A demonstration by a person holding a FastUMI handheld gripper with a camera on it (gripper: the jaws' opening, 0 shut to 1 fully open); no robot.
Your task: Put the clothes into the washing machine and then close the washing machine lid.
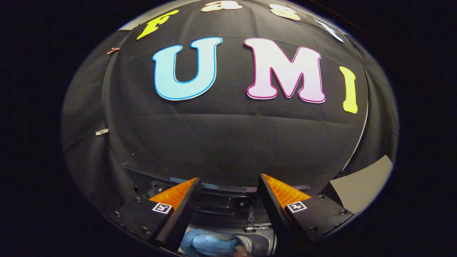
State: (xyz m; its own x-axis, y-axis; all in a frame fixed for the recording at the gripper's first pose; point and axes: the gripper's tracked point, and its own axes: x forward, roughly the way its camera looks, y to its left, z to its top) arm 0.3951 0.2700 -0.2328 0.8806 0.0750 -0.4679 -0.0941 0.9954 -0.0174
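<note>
The washing machine (228, 208) sits low and near, under the booth's far wall, its opening showing between the gripper (228, 182) fingers, which stand wide apart and hold nothing. Nearest of all, down between the finger bases, lies the blue clothes (209, 243) bundle. It looks soft, light and floppy; pinching a raised fold should hold better than a flat patch.

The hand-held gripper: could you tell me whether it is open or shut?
Open: the hand-held gripper has its fingers spread apart, nothing between them, with the blue garment lying low between their bases.
</note>
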